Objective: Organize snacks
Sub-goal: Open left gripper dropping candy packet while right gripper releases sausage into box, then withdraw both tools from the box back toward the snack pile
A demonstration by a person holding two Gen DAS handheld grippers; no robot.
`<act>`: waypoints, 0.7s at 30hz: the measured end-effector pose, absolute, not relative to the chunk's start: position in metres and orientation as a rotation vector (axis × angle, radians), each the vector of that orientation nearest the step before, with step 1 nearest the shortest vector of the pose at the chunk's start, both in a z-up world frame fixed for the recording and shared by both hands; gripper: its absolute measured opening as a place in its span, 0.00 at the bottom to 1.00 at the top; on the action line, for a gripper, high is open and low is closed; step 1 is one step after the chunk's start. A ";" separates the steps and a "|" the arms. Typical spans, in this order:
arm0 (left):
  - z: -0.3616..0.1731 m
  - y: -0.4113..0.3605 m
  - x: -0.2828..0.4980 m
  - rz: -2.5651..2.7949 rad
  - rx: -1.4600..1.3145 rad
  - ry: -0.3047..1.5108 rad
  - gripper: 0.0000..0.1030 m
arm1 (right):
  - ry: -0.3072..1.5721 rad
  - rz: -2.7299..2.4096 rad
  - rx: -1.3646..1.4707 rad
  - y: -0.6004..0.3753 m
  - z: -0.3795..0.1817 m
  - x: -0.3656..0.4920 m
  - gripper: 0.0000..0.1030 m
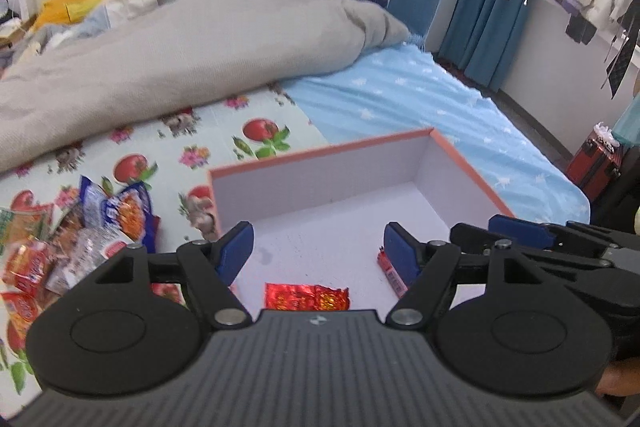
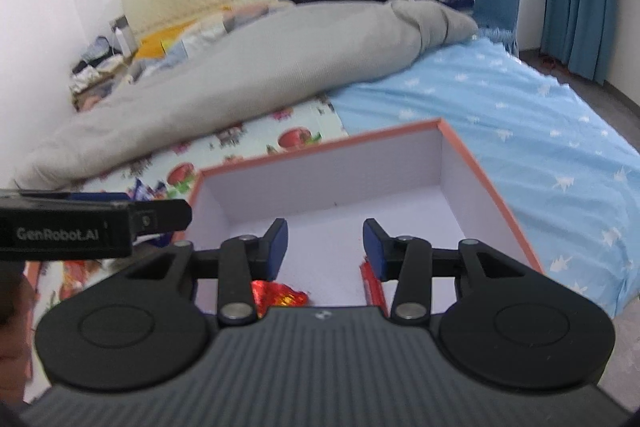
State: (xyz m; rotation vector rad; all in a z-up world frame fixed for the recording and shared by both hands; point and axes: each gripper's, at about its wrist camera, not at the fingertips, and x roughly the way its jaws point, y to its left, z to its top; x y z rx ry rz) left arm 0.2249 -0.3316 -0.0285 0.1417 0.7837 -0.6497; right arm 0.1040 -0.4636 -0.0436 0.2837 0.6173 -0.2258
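Over the box (image 1: 460, 167), left tool (image 1: 318, 247) wide open, right tool (image 2: 325, 243) part open, both empty

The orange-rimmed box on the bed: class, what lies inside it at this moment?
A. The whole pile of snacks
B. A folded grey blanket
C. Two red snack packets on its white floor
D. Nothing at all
C: the box holds a crinkled red packet and a narrow red packet on its white floor, while the snack pile lies outside it on the fruit-print cloth.
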 end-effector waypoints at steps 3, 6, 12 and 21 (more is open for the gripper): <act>-0.014 -0.316 0.218 -0.639 0.135 0.749 0.74 | 0.582 -0.214 0.276 -0.454 -0.030 0.097 0.43; 0.000 -0.299 0.210 -0.628 0.119 0.719 0.74 | 0.545 -0.197 0.261 -0.443 -0.017 0.090 0.43; 0.020 -0.266 0.189 -0.608 0.091 0.667 0.74 | 0.488 -0.176 0.242 -0.424 0.002 0.076 0.43; 0.039 -0.218 0.152 -0.578 0.062 0.615 0.74 | 0.431 -0.120 0.214 -0.386 0.021 0.050 0.43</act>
